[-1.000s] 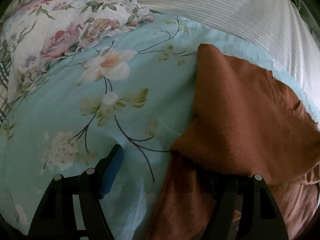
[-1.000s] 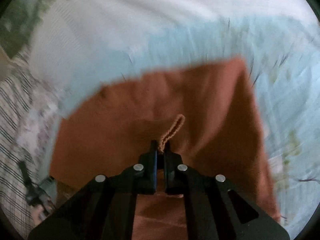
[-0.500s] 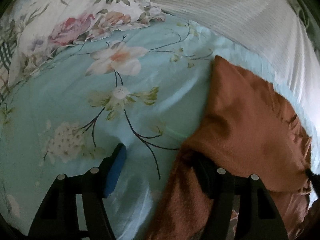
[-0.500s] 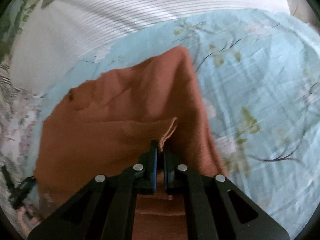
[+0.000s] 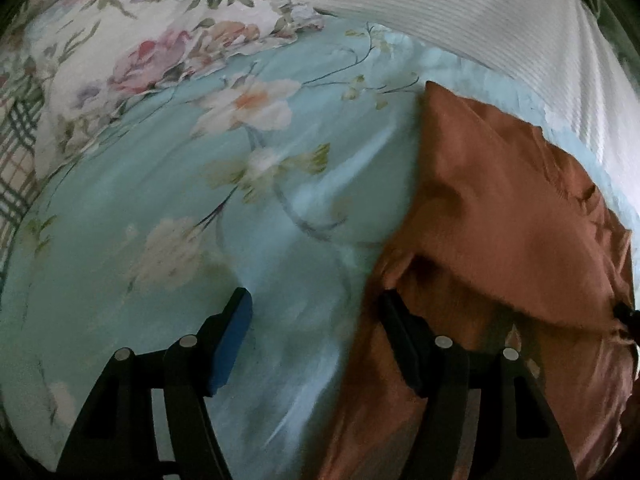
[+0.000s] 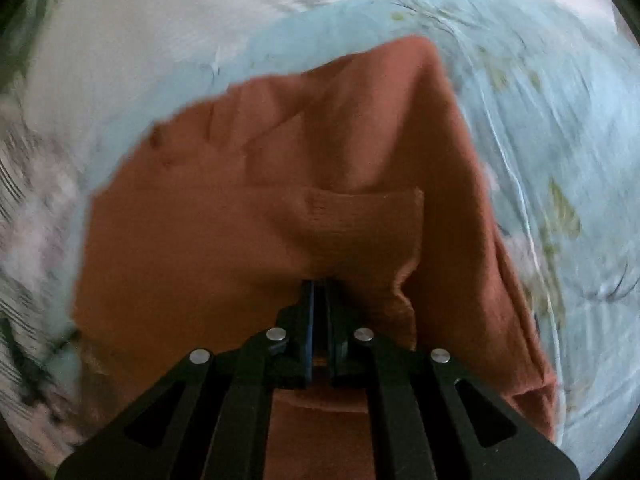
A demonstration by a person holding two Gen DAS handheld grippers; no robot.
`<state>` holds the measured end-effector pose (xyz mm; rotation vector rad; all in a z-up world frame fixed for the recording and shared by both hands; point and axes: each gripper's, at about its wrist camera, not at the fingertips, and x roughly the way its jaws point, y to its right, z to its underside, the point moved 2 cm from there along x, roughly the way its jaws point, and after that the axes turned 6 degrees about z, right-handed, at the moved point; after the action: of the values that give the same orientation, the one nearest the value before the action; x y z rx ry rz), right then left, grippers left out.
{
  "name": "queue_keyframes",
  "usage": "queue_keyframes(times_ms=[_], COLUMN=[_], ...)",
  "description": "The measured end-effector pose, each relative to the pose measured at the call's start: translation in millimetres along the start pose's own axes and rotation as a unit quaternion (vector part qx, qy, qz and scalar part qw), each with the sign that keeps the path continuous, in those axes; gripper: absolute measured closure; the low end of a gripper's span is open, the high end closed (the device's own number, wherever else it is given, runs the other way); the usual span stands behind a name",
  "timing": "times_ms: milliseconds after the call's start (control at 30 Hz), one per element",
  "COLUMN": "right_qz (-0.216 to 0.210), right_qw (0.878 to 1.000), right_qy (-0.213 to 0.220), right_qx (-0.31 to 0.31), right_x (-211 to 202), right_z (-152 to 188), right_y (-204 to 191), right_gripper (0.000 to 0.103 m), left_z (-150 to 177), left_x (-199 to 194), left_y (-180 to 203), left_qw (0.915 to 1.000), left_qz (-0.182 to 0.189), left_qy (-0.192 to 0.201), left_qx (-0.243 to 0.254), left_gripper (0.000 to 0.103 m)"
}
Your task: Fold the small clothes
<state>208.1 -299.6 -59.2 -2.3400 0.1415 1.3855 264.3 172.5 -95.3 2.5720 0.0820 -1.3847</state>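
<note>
Bed with blue floral cover; pillow at far left. Left view: left gripper fingers spread wide, one finger over bare cover, the other at the edge of the cloth, not pinching it. Right view: right gripper fingers closed, pinching a fold of the cloth, which lies rumpled on the bed.
</note>
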Motion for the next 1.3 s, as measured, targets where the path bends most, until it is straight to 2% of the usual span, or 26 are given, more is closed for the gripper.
queue_keyframes(times_ms=[67, 133, 167, 200, 233, 333, 500, 667, 733, 833, 933, 1033, 1067, 1167, 1267, 1300], right_qz=[-0.001, -0.026, -0.032, -0.034, -0.034, -0.036, -0.036, -0.043, -0.062, -0.094, -0.114, -0.134, -0.143, -0.172, -0.18, -0.18], right_qw=[1.0, 0.999, 0.999, 0.998, 0.998, 0.997, 0.998, 0.998, 0.998, 0.995, 0.993, 0.99, 0.989, 0.983, 0.98, 0.98], right_qy=[0.019, 0.028, 0.033, 0.042, 0.055, 0.054, 0.045, 0.036, 0.03, 0.018, 0.0, -0.006, -0.008, -0.022, -0.03, -0.03], right_qx=[0.004, 0.001, -0.003, -0.009, -0.022, -0.043, -0.033, -0.012, -0.007, -0.009, -0.028, -0.044, -0.047, -0.057, -0.077, -0.081], right_x=[-29.3, -52.1, -61.0, -71.9, -86.6, -106.0, -133.6, -159.6, -167.9, -173.8, -175.0, -176.4, -176.4, -172.3, -163.5, -162.0], right_z=[8.2, 20.2, 26.3, 35.5, 47.2, 74.1, 116.0, 156.5, 175.1, 196.9, 212.7, 223.9, 227.5, 236.5, 243.9, 244.8], right_y=[7.8, 13.9, 16.7, 18.1, 21.2, 22.2, 63.2, 103.7, 115.6, 121.5, 120.7, 115.4, 114.0, 106.4, 93.7, 91.3], right_gripper=[0.094, 0.072, 0.046, 0.033, 0.032, 0.032, 0.032, 0.03, 0.029, 0.029, 0.029, 0.029, 0.029, 0.029, 0.029, 0.028], left_z=[9.7, 24.0, 34.4, 43.1, 50.7, 87.4, 133.9, 151.3, 158.1, 163.5, 171.0, 180.1, 181.5, 183.5, 181.3, 179.8], left_x=[-8.0, -18.3, -24.7, -29.2, -32.8, -47.2, -79.0, -104.0, -110.4, -114.8, -115.8, -120.5, -122.7, -129.3, -130.1, -129.0], left_y=[-4.3, -1.1, 2.9, 6.2, 8.5, 13.1, 5.0, -30.5, -39.1, -40.5, -33.9, -31.2, -31.4, -36.5, -36.7, -33.4], left_qw=[0.9999, 0.9994, 0.9987, 0.998, 0.9972, 0.9935, 0.9875, 0.9882, 0.9903, 0.9876, 0.9808, 0.9708, 0.965, 0.9542, 0.9557, 0.9526], left_qz=[-0.003, 0.005, 0.008, 0.008, 0.009, 0.014, 0.006, -0.007, 0.026, 0.116, 0.17, 0.223, 0.247, 0.287, 0.281, 0.291], left_qy=[-0.012, -0.021, -0.025, -0.031, -0.035, -0.056, -0.061, -0.069, -0.067, -0.072, -0.075, -0.079, -0.082, -0.084, -0.086, -0.09], left_qx=[0.009, 0.028, 0.044, 0.056, 0.065, 0.097, 0.145, 0.136, 0.119, 0.078, 0.059, 0.042, 0.031, 0.005, 0.0, -0.003], left_gripper=[0.035, 0.034, 0.034, 0.034, 0.034, 0.034, 0.035, 0.035, 0.034, 0.029, 0.024, 0.024, 0.024, 0.024, 0.024, 0.024])
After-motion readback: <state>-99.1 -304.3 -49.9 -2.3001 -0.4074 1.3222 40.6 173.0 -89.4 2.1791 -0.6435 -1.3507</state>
